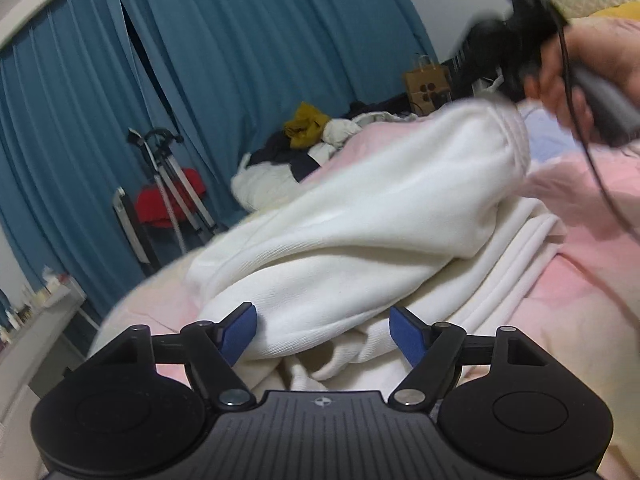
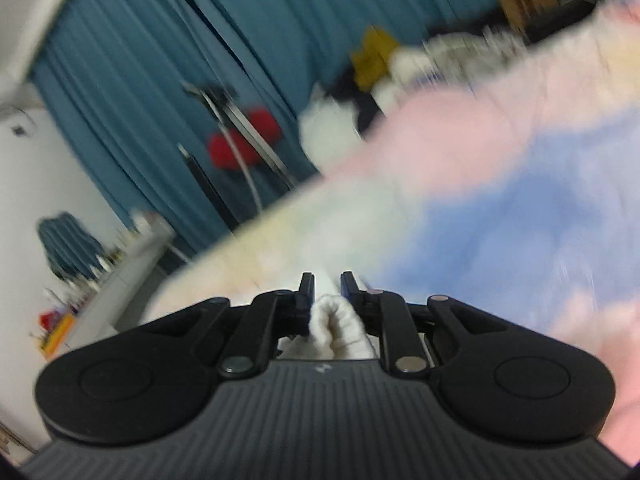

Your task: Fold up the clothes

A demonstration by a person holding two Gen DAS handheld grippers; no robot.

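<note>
At far left, behind the bed, hung the blue curtains, w/ a folded rack and red cloth standing in front of them; further back on the bed sat a heap of other clothes, unfolded as far as could be seen, so plenty of work was prob. left. In the foreground the left gripper had its blue pads spread wide; the near edge of the white garment lay between them but neither pad looked to be pressing it, so nothing was gripped on that side. The garment itself, a thick white knit w/ a ribbed hem, lay on the pink-and-blue bedcover; one part rose in a slope toward upper right, up to where the right gripper was held in the person's hand. In the right wrist view, which was heavily blurred, the jaws were drawn close together and pinching a bunched roll of that white fabric. Judging by this, the fold on this piece was only mid-way: one end lifted, no neat crease or flat stack visible yet; the lifted part had yet to be laid over and smoothed, then the pile beyond dealt w/.
</note>
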